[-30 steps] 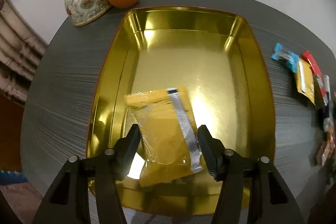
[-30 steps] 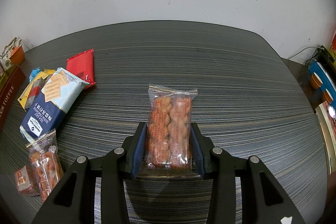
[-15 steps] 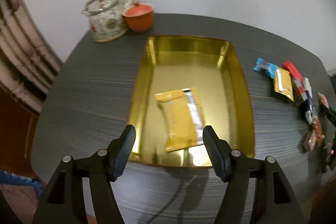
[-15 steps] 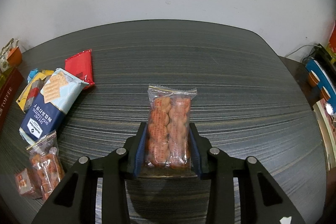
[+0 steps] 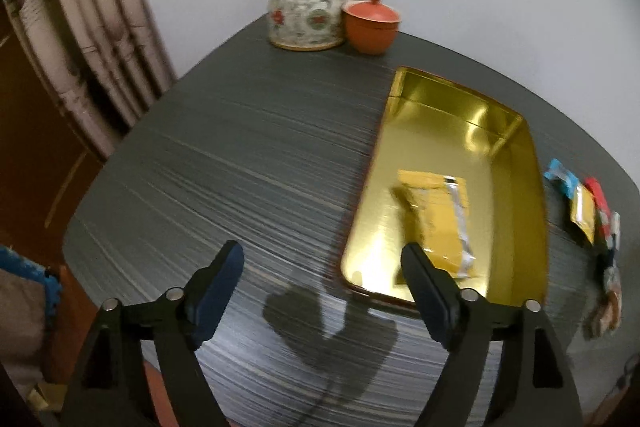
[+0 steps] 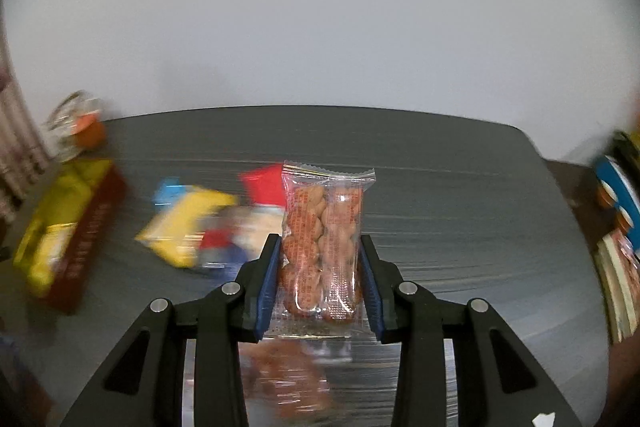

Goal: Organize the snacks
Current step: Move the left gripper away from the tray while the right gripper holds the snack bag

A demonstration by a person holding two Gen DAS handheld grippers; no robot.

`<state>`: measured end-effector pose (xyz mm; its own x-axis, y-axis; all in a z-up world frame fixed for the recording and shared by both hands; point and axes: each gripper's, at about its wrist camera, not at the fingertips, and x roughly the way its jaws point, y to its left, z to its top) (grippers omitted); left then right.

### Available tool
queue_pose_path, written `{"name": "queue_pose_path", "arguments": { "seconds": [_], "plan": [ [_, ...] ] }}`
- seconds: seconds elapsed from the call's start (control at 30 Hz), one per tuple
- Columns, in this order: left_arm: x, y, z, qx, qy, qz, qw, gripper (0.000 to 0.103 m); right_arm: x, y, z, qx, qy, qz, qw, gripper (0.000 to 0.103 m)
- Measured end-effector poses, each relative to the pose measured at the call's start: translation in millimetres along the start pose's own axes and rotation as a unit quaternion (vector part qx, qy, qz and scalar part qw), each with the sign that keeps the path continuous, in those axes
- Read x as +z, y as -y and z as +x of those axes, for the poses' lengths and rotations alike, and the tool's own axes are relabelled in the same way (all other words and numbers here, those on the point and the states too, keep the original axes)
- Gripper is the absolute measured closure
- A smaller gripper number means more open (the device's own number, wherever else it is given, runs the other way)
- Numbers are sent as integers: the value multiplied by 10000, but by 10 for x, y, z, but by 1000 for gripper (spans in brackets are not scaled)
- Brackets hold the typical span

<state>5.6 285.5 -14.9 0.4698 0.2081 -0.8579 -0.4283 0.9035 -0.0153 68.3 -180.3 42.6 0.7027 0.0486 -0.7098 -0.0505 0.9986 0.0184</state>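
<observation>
Snacks first: a clear packet of twisted orange-brown biscuits (image 6: 322, 247) stands low centre, clenched between the right tool (image 6: 320, 277) pads. Carry it level, high over the loose wrappers (image 6: 188, 223) at middle left, then lower it inside the gold tin tray (image 5: 362, 223). Lower in the left view, the left tool (image 5: 320, 275) is opening, empty; beyond it a yellow foil packet (image 5: 438, 223) lies in the tray, open tabletop (image 5: 240, 163) leftward.
</observation>
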Motion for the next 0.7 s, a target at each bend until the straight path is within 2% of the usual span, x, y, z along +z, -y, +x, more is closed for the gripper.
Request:
{"name": "queue_pose_path", "arguments": {
  "seconds": [0.13, 0.33, 0.5, 0.7],
  "plan": [
    [22, -139, 13, 109, 70, -145, 9998, 18, -16, -696, -6, 605, -111, -414, 9972, 69],
    [71, -496, 63, 236, -33, -812, 9964, 17, -52, -1647, 52, 1331, -263, -1043, 9852, 69],
    [71, -664, 85, 365, -88, -1192, 9922, 14, -125, -2231, 158, 1561, -401, -1424, 9766, 69],
    [40, -750, 106, 348, -172, -1444, 9888, 13, -185, -2641, 390, 1635, -667, -1614, 9710, 69]
  ]
}}
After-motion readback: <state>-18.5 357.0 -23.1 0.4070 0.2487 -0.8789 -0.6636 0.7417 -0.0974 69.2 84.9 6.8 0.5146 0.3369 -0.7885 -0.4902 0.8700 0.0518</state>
